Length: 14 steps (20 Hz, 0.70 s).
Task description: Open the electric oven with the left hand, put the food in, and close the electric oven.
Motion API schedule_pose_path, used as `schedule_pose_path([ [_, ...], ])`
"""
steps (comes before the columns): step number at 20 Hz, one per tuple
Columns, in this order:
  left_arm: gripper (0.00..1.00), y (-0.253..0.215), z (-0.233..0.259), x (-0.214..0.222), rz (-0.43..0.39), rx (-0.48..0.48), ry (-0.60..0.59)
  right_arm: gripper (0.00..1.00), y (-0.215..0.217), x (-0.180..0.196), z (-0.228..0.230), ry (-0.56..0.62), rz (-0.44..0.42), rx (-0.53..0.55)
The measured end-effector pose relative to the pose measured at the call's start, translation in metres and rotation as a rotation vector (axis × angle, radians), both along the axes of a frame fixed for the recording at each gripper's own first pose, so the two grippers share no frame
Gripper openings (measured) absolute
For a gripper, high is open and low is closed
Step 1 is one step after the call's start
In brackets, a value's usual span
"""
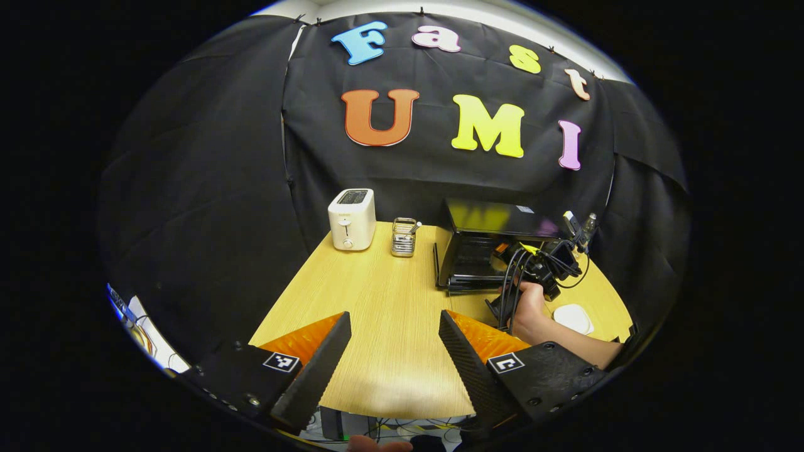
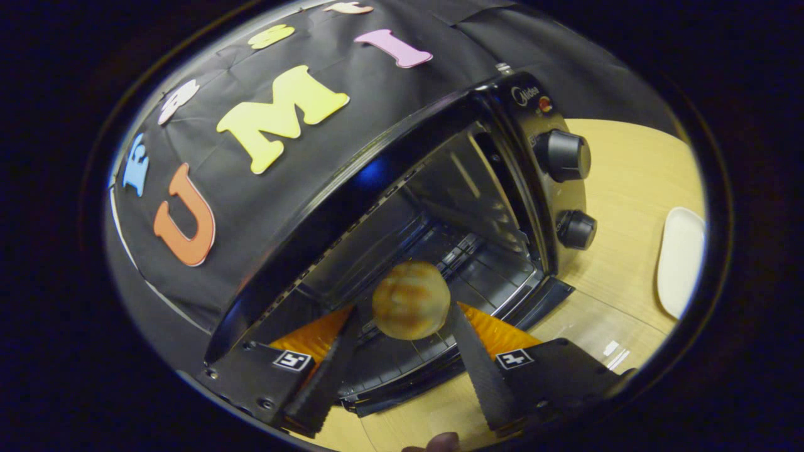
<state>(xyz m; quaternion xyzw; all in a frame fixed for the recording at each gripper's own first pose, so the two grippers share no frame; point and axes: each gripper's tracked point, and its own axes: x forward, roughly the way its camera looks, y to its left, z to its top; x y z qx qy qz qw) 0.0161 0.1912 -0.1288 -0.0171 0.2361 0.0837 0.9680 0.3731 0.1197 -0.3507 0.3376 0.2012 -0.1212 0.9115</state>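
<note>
1. Hovering at the oven (image 2: 477, 188) mouth, the right gripper (image 2: 402, 326) had its jaws parted around the bun (image 2: 409, 300); only one finger seemed to touch it, so I couldn't call it gripped.
2. Door was down, the bun over the rack (image 2: 402, 358). Risk: it could roll forward out of the oven.
3. Left gripper (image 1: 394, 351) hung wide open and empty over the table (image 1: 377, 295), well apart from the oven (image 1: 483, 242). Closing early could trap the right fingers.
</note>
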Motion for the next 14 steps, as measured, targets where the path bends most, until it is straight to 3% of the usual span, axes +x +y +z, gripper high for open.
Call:
schedule_pose_path([
  [2,0.93,-0.001,0.002,-0.001,0.007,-0.013,-0.01,0.92,0.004,-0.01,0.003,0.007,0.03,-0.043],
  [8,0.93,-0.015,0.0,-0.012,0.021,-0.067,-0.033,0.93,0.016,-0.074,0.02,0.044,0.119,-0.051],
  [14,0.93,-0.037,-0.022,-0.025,0.01,-0.095,-0.009,0.92,-0.001,-0.16,0.055,0.059,0.275,-0.198],
])
